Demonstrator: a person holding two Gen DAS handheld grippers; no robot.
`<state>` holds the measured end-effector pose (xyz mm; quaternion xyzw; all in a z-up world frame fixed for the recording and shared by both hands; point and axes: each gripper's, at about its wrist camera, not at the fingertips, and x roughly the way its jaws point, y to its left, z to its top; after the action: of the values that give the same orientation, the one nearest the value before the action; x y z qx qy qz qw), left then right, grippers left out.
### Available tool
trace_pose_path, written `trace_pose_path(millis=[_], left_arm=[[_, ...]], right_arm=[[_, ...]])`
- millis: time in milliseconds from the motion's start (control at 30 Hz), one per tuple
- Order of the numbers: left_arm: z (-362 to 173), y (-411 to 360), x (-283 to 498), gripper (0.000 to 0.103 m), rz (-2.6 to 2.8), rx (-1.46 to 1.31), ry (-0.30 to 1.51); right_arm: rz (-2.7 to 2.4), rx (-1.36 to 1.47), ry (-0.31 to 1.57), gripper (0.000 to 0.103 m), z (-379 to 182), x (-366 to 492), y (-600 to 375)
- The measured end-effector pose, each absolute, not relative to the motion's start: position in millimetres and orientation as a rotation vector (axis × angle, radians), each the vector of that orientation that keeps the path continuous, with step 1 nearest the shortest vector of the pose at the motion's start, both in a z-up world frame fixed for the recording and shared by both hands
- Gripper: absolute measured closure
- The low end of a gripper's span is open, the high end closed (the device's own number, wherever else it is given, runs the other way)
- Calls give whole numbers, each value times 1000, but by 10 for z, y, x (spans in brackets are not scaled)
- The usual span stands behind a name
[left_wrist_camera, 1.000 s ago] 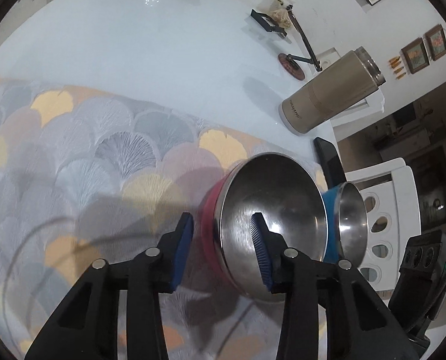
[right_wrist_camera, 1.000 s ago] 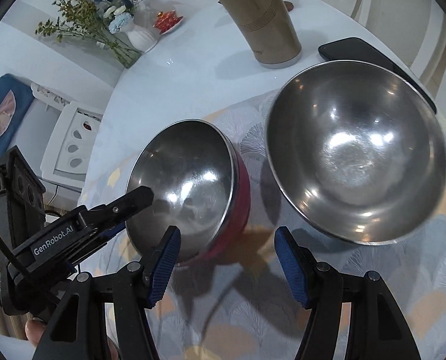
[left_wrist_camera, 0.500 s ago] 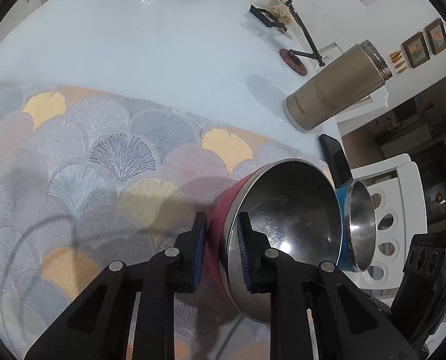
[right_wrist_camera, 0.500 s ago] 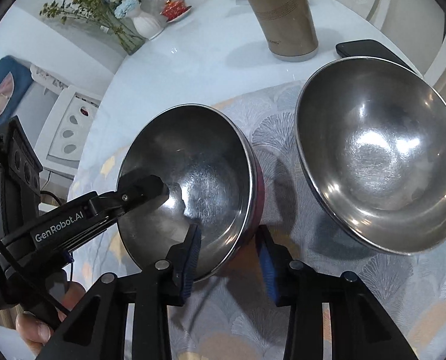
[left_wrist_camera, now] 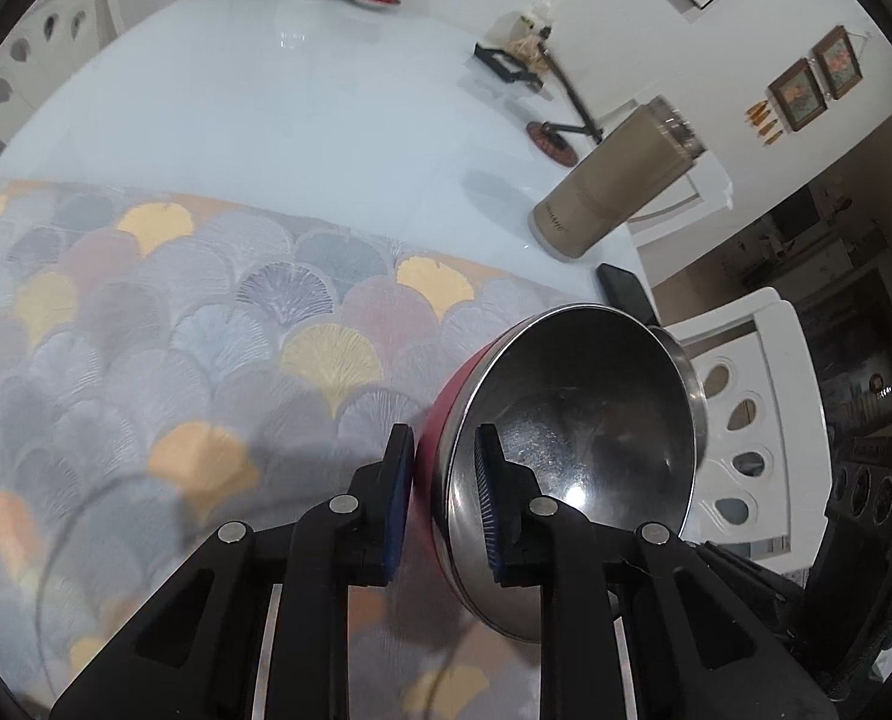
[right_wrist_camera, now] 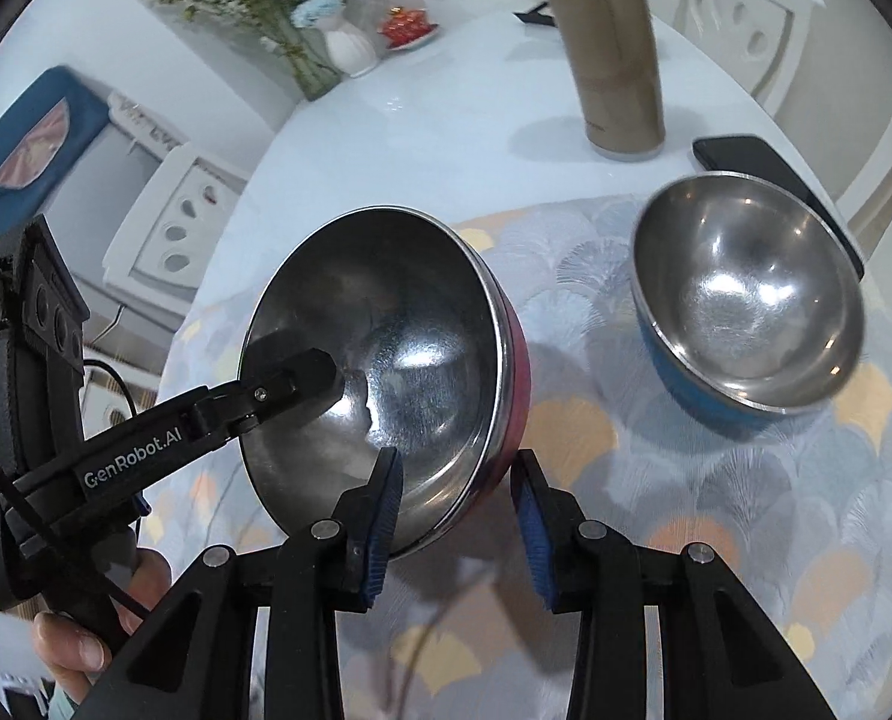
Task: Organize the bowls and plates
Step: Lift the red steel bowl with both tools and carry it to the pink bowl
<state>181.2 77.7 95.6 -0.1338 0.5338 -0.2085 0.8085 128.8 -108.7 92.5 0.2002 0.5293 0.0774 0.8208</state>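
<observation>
Left claw (left_wrist_camera: 440, 495) clamped narrow on the rim of the red bowl (right_wrist_camera: 386, 372), tilted above the patterned mat (left_wrist_camera: 164, 330). Right claw (right_wrist_camera: 457, 507) straddles the opposite rim (pads apart, contact unclear). Blue bowl (right_wrist_camera: 746, 306) upright, farther right. Thermos (right_wrist_camera: 611, 54) behind on counter (left_wrist_camera: 266, 108).

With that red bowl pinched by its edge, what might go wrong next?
1. The left hand-held gripper grips only the tilted red bowl's thin, shiny rim, so it may slip.
2. The right hand-held gripper straddles the same rim, risking a tug-of-war.
3. A swing might knock the blue bowl.
</observation>
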Motion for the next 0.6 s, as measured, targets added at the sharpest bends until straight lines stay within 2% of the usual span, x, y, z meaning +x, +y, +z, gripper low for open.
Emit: trace_pose_path(millis=[233,600], left_arm=[[1278,975,1404,85,-452,-292,1070],[1738,1217,754,85,-509,-280,977]], right_arm=[[205,310,1050,66,1292,887,-820],[193,348,972,66,1690,173,-604]])
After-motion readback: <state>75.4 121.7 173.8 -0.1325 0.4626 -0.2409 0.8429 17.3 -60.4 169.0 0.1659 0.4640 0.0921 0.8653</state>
